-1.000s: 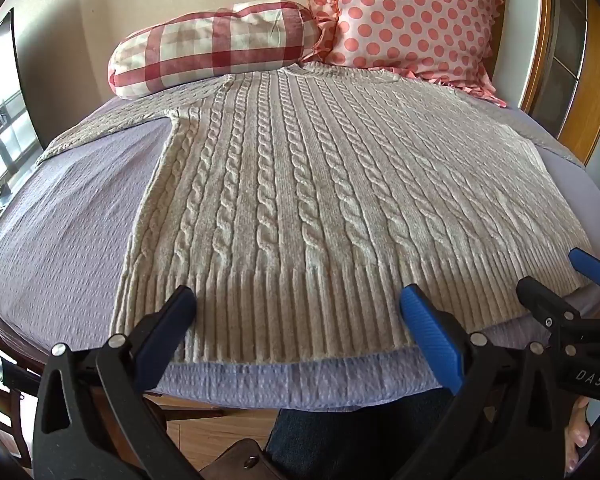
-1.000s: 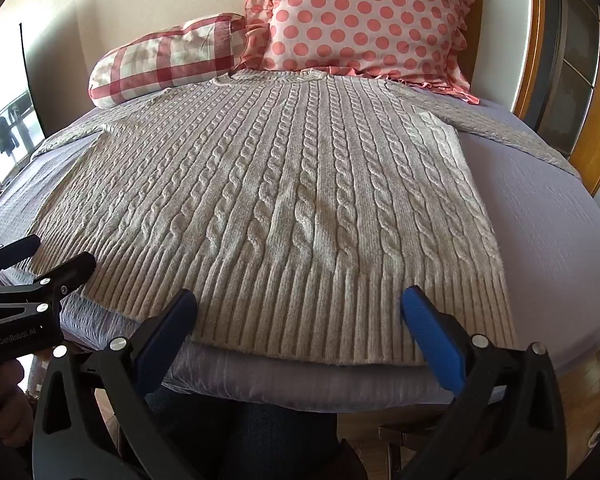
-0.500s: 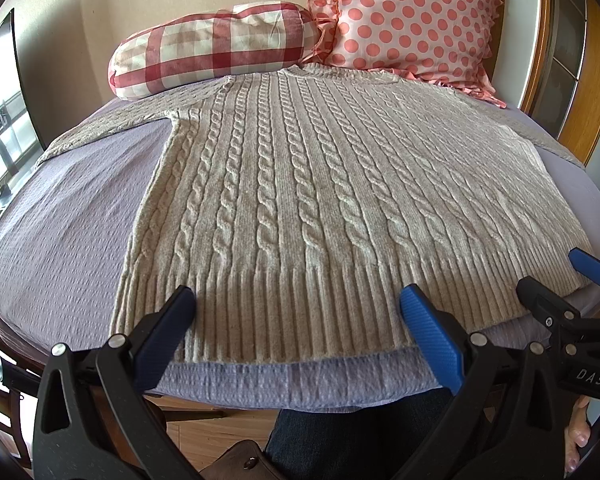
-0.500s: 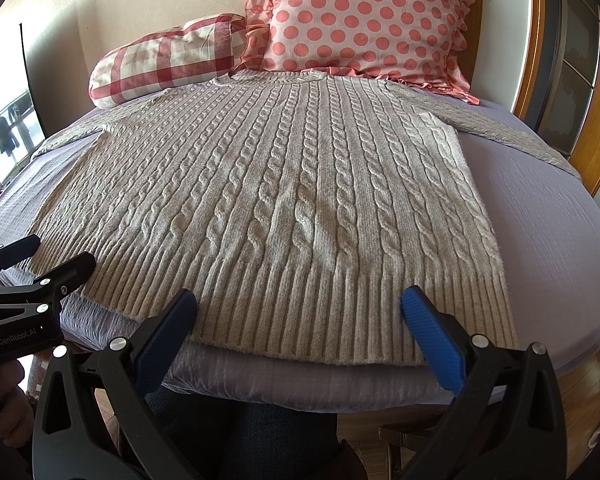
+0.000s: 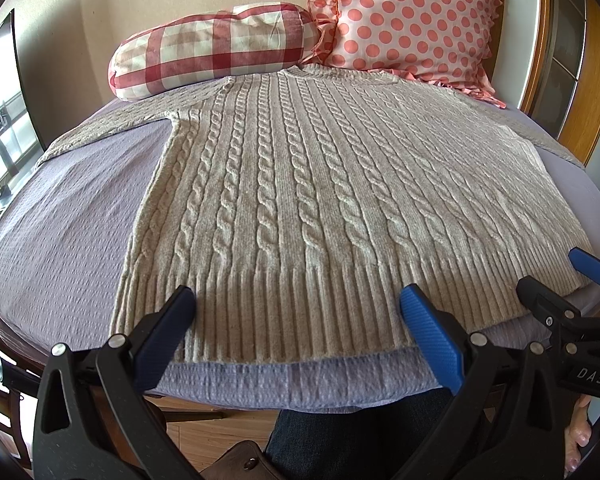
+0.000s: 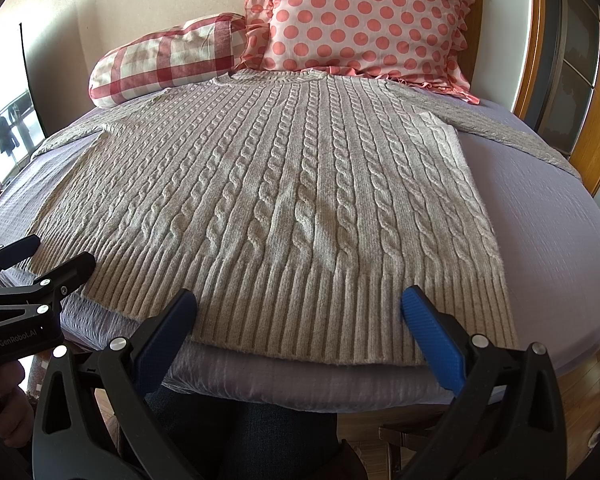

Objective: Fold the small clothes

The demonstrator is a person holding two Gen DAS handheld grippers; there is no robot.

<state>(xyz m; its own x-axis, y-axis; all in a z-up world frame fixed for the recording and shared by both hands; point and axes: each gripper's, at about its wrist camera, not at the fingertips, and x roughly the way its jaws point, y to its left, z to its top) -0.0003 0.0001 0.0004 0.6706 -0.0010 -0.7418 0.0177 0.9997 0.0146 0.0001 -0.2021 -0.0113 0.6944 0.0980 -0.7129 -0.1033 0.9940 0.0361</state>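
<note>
Left wrist view shows both hand-held grippers, left and right, gaping wide at the cable-knit sweater's six-o'clock hem; pinch both corners evenly.

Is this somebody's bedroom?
Probably a bedroom. A grey cable-knit sweater lies spread flat on a bed with a lilac sheet, and two pillows sit at its far end: a red checked one and a pink polka-dot one.
</note>
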